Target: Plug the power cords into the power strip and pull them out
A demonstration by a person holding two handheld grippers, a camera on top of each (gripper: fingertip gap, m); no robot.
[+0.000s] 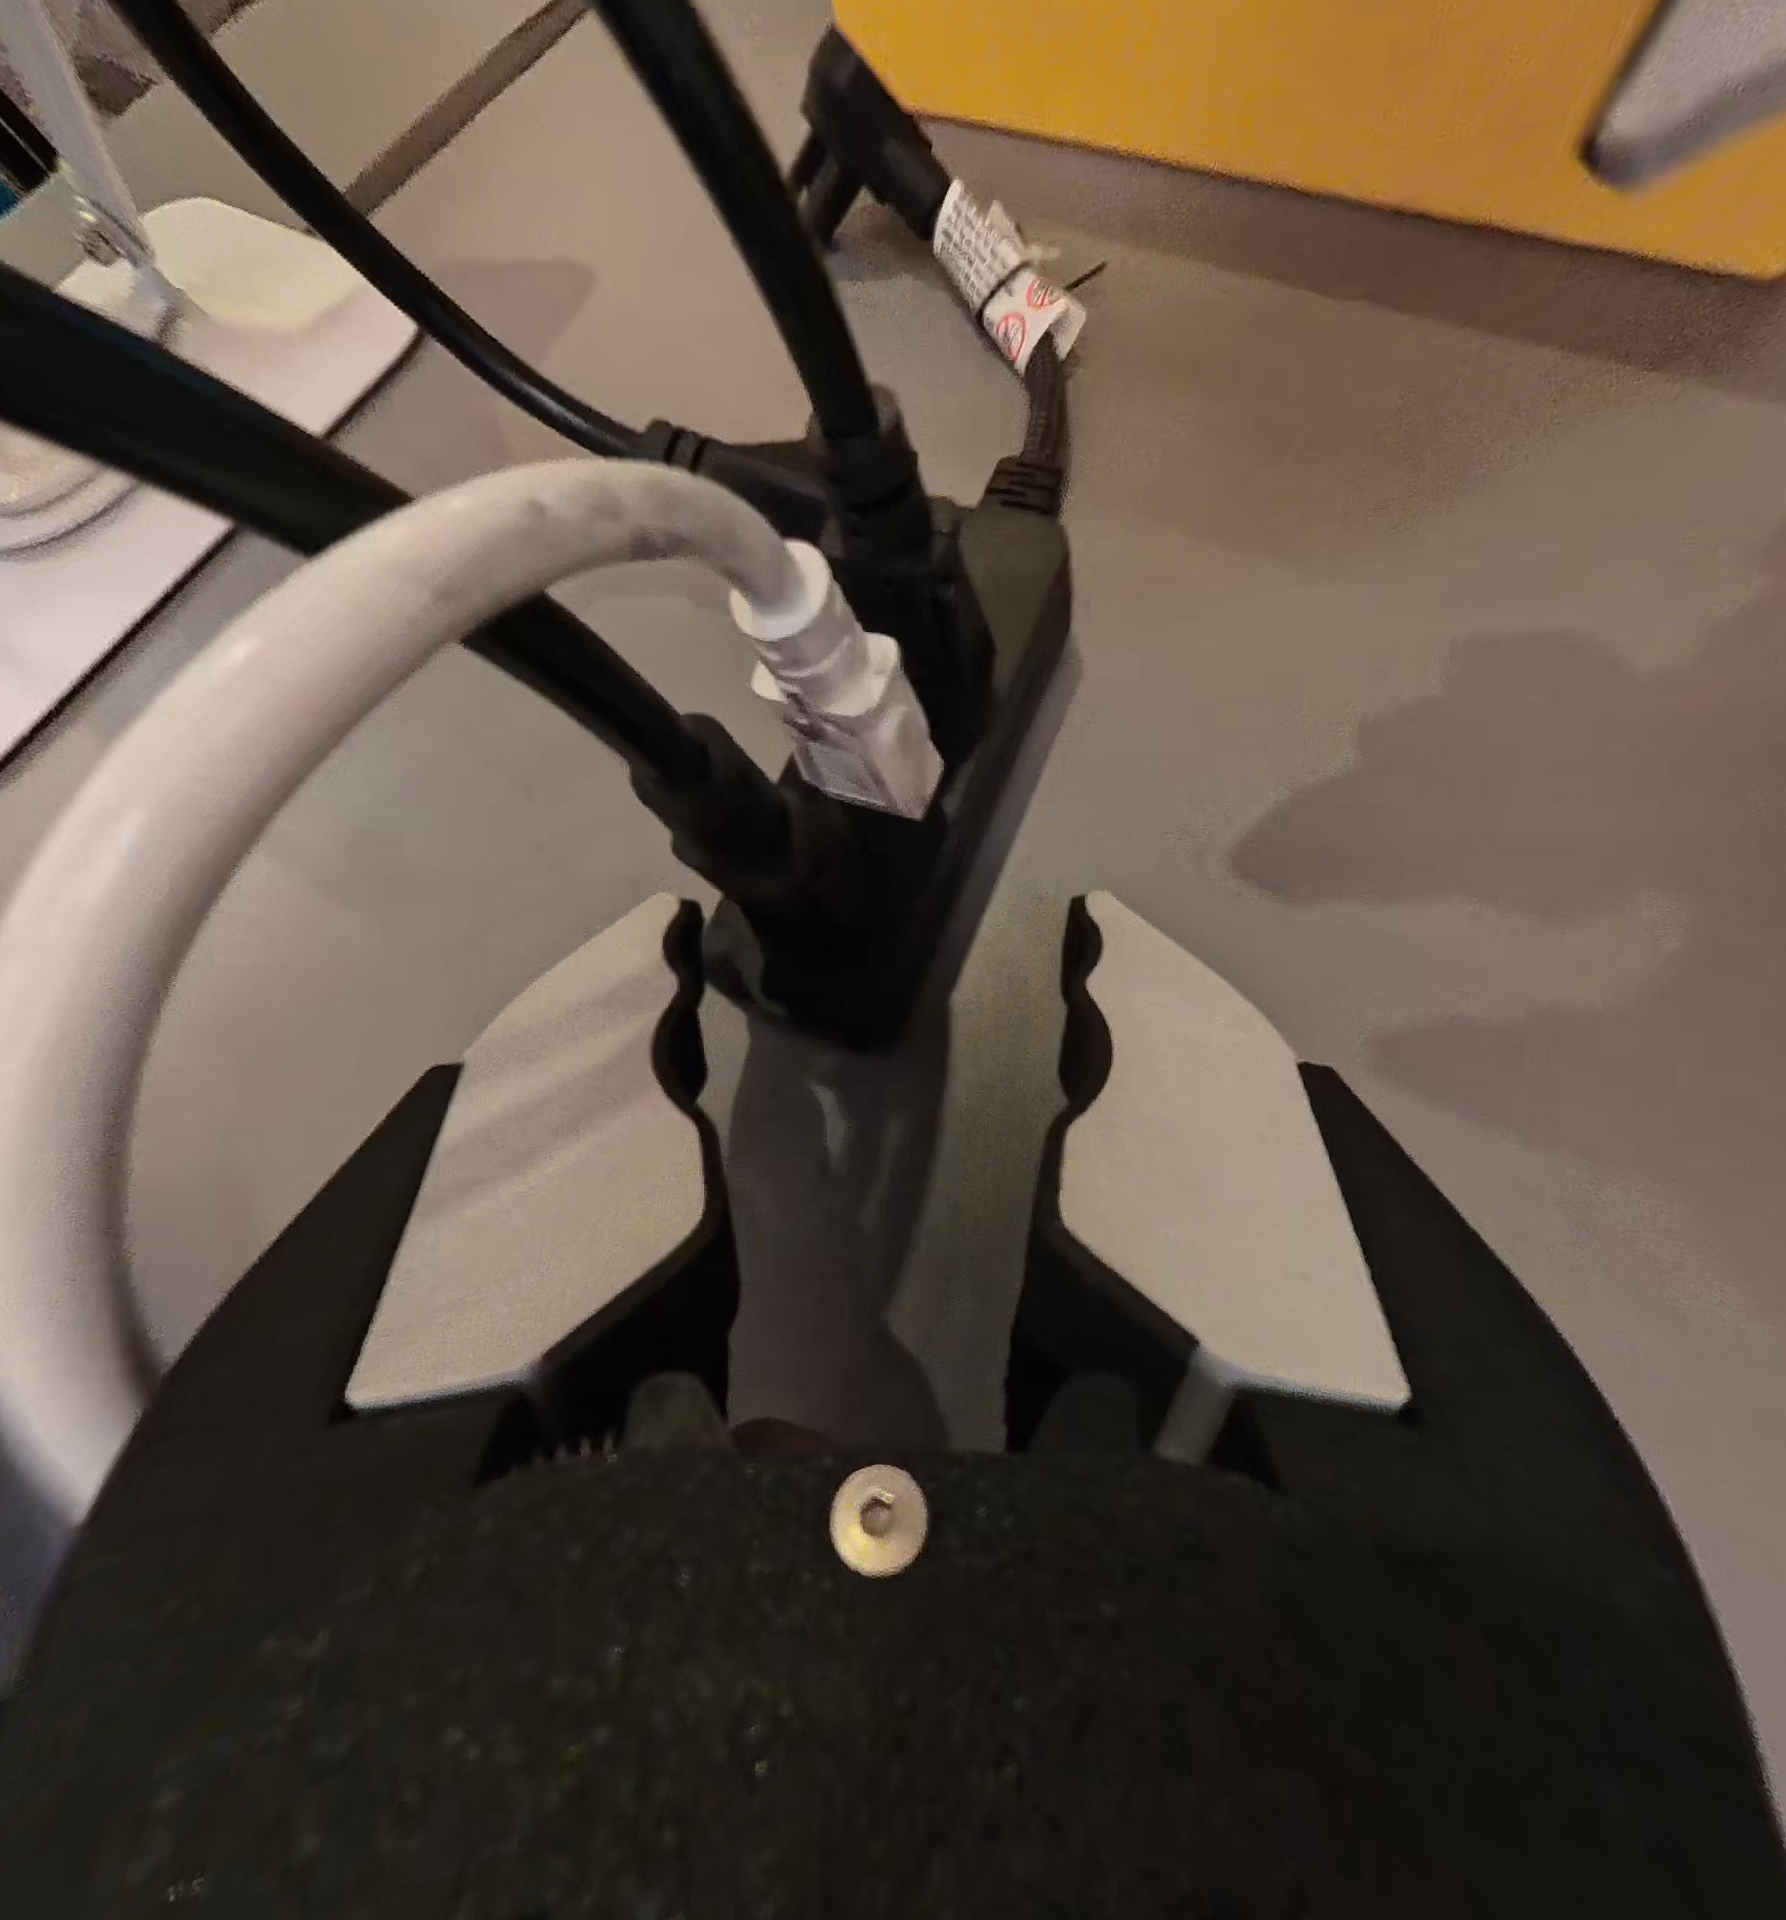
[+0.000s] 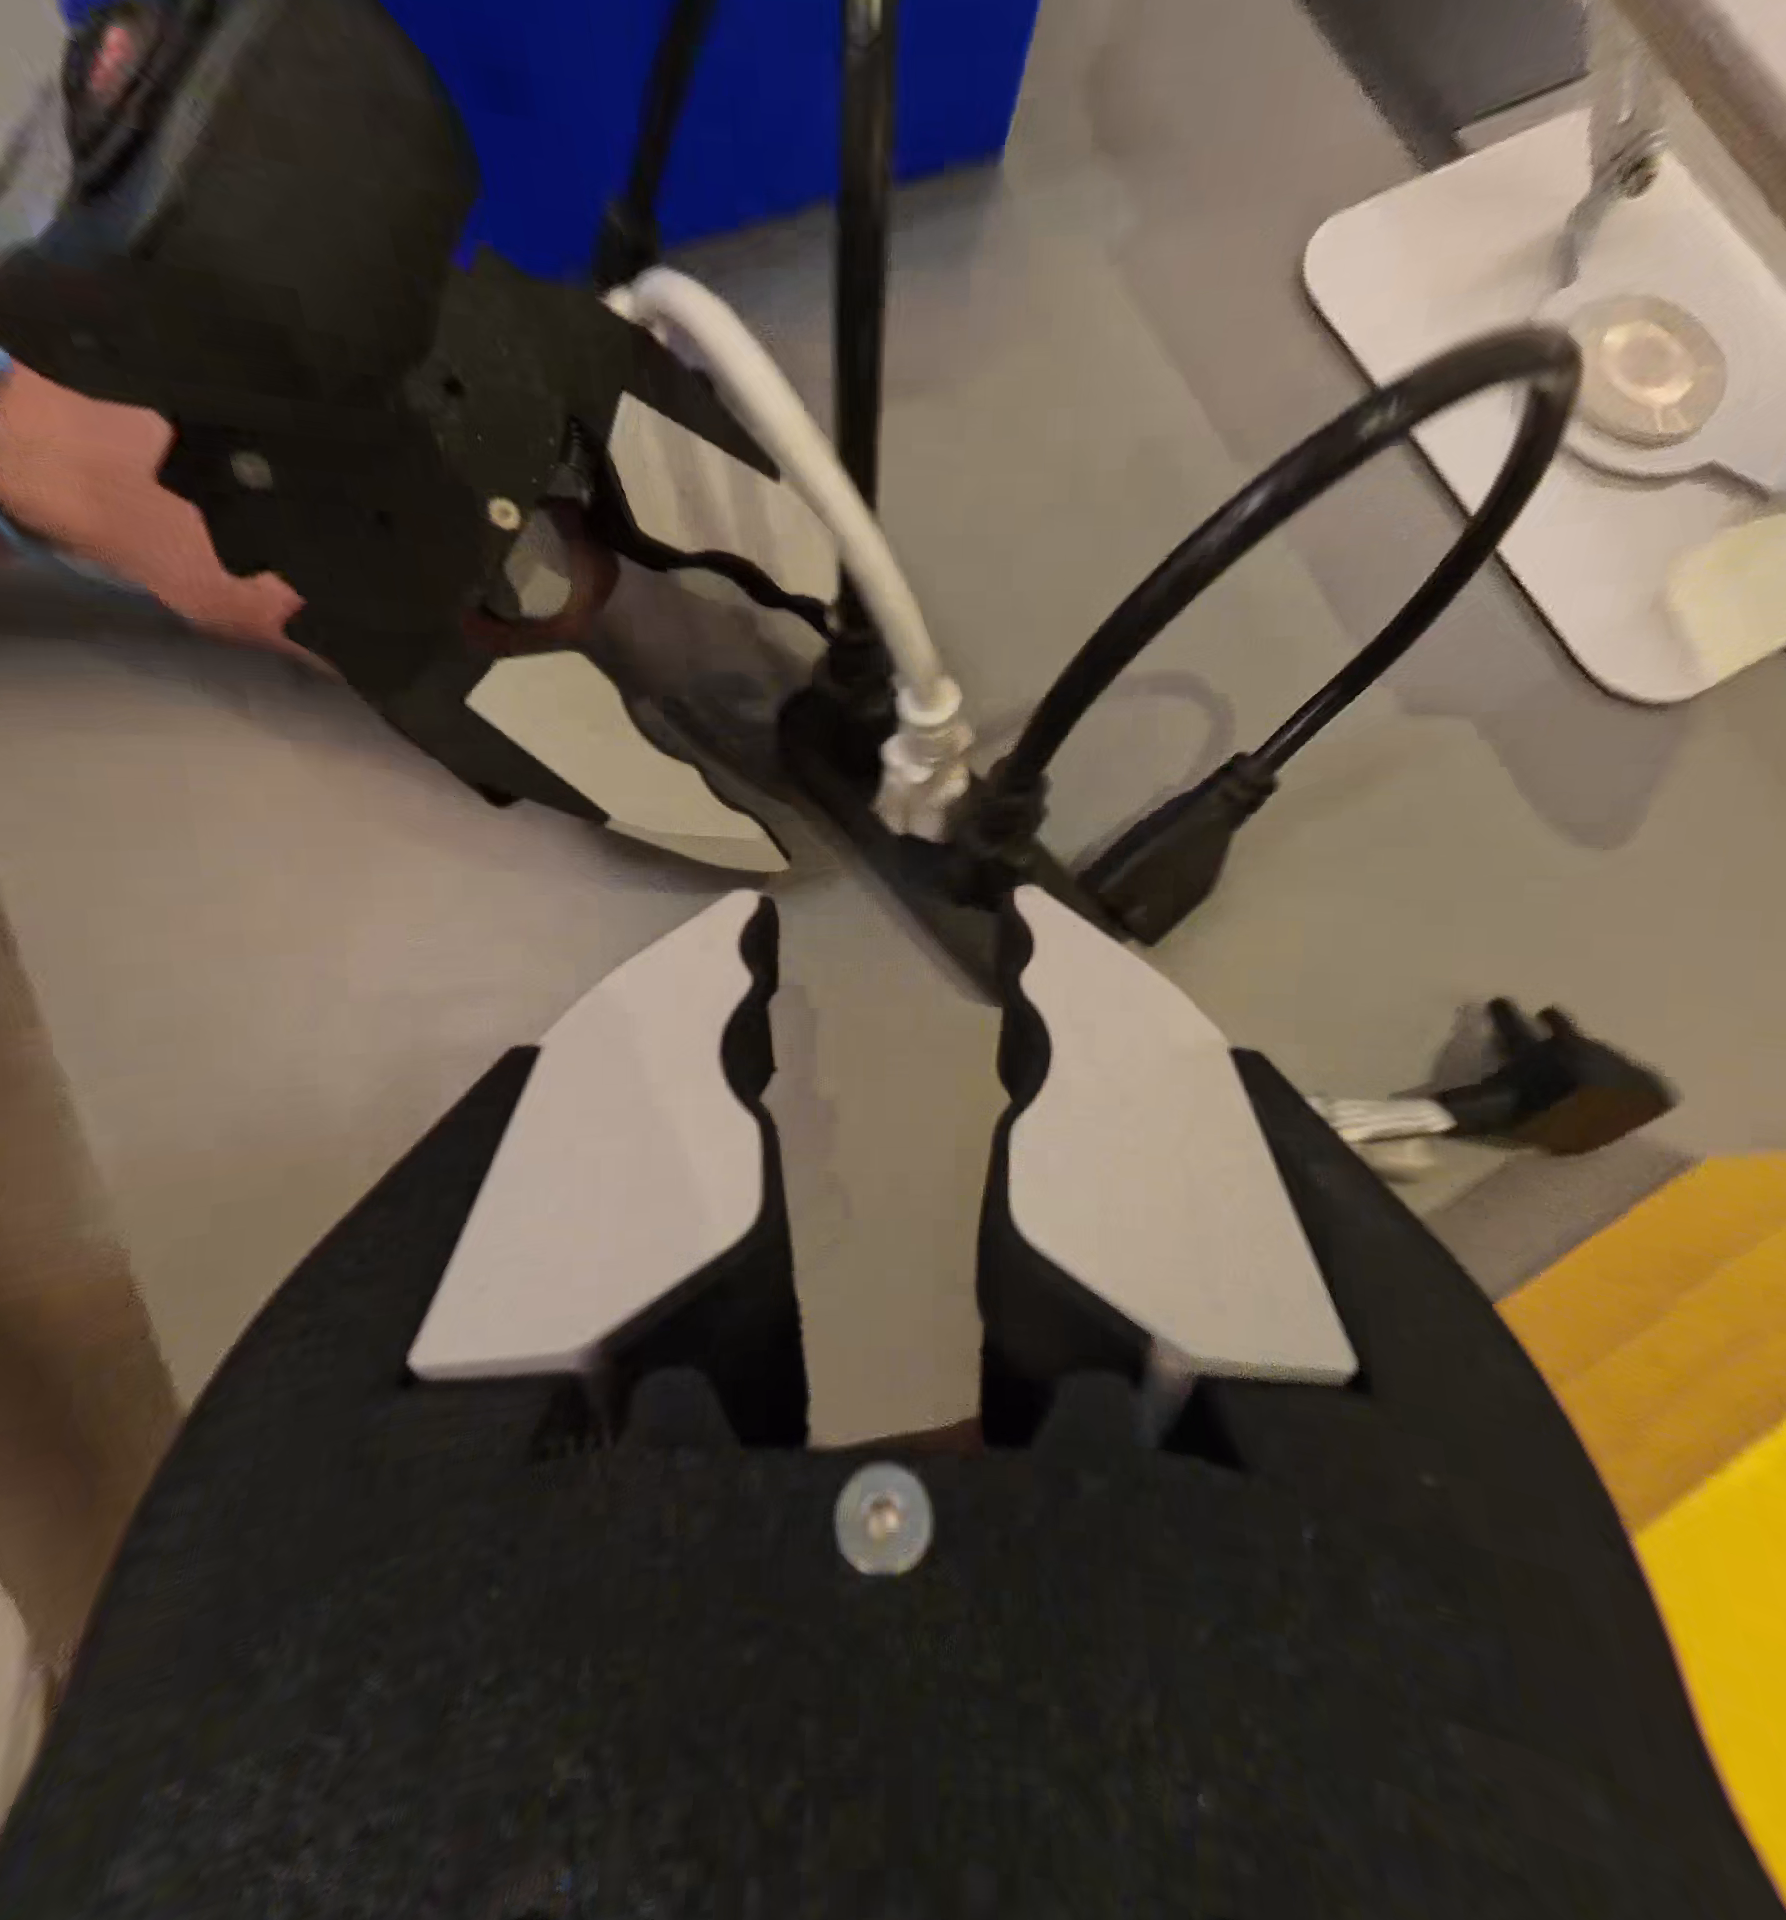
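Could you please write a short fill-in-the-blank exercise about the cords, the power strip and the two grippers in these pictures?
1. The power strip on the grey table is ____ in colour.
2. Among the plugged cords, only one cord is ____; the others are black.
3. The jaws of the left gripper and the right gripper are both ____.
4. The box at the table's edge is ____.

Missing words: black; white; open; yellow

Grey tabletop (image 1: 1388, 623), yellow box (image 1: 1284, 104) at its far edge, white stand base (image 2: 1595, 416), blue panel (image 2: 764, 94) behind
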